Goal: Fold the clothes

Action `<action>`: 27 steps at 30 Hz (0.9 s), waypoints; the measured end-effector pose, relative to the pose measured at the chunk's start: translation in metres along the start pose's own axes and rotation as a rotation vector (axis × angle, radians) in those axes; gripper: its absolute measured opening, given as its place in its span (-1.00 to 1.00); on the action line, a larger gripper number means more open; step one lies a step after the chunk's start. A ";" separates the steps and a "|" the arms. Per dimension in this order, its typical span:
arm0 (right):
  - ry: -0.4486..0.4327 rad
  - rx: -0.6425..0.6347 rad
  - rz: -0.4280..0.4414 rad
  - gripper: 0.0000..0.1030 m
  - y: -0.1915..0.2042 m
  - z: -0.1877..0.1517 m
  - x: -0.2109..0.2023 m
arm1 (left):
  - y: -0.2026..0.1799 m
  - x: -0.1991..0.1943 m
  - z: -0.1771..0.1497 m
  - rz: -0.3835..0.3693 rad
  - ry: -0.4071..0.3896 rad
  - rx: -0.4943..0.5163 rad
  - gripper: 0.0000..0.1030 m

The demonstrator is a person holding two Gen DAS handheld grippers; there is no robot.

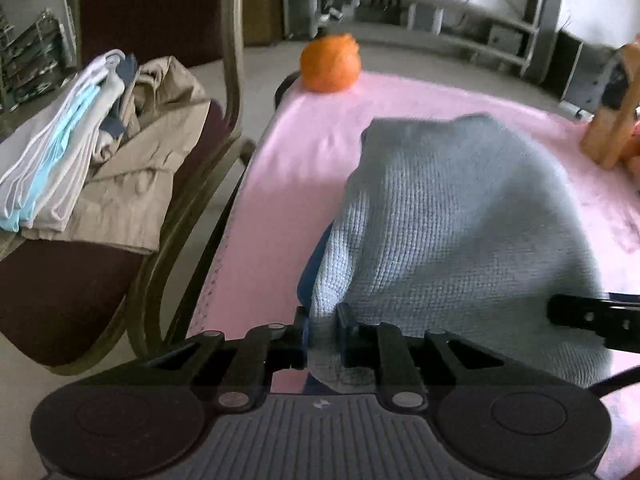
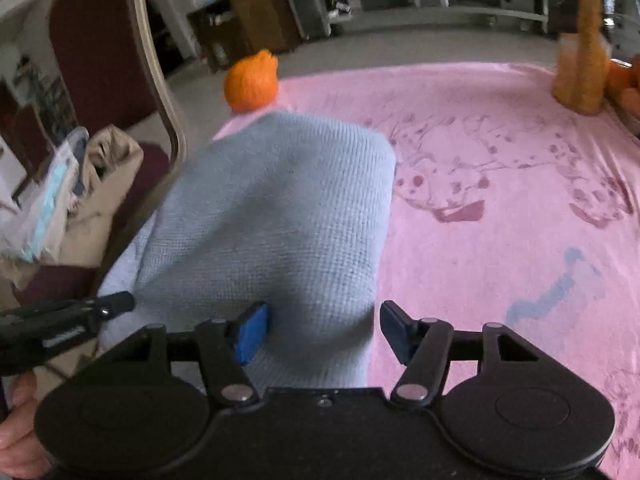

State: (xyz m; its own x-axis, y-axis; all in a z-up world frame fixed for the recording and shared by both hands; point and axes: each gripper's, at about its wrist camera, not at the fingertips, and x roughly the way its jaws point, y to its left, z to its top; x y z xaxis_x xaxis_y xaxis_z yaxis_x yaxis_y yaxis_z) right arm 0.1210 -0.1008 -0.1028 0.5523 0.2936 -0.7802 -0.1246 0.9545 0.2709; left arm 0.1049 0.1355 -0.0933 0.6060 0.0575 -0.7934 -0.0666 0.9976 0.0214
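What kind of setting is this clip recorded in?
Probably a home living room: a table under a pink printed cloth, a maroon chair piled with clothes, and shelving behind.

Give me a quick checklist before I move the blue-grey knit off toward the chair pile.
1. Left gripper clamped on the knit top: ok, fabric sits between its fingers.
2. Right gripper gripping: not ok, jaws apart around the fabric.
3. Fold tidy: cannot tell, the near edge is hidden.
4. Orange ball out of the way: ok, at the far corner of the pink cloth.
5. Chair has room: cannot tell, a pile of clothes covers much of the seat.
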 end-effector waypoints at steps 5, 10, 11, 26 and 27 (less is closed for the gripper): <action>-0.056 0.008 0.001 0.59 -0.005 0.010 -0.022 | 0.001 -0.003 0.000 -0.003 -0.001 -0.010 -0.66; -0.154 0.170 0.068 0.65 -0.038 0.048 -0.032 | 0.002 -0.006 0.000 -0.022 0.006 -0.019 -0.66; -0.160 0.187 0.081 0.64 -0.040 0.057 -0.030 | 0.002 -0.005 0.000 -0.026 0.008 -0.021 -0.66; -0.020 -0.221 0.101 0.54 0.106 0.133 0.060 | 0.021 0.007 0.007 -0.126 0.071 -0.140 -0.57; -0.001 -0.271 0.063 0.54 0.116 0.137 0.073 | 0.022 0.008 0.007 -0.134 0.077 -0.152 -0.56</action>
State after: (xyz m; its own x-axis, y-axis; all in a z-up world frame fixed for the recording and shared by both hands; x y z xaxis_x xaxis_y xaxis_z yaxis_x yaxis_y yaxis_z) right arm 0.2596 0.0236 -0.0509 0.5375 0.3527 -0.7659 -0.3748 0.9136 0.1577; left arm 0.1139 0.1585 -0.0946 0.5557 -0.0843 -0.8271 -0.1117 0.9782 -0.1748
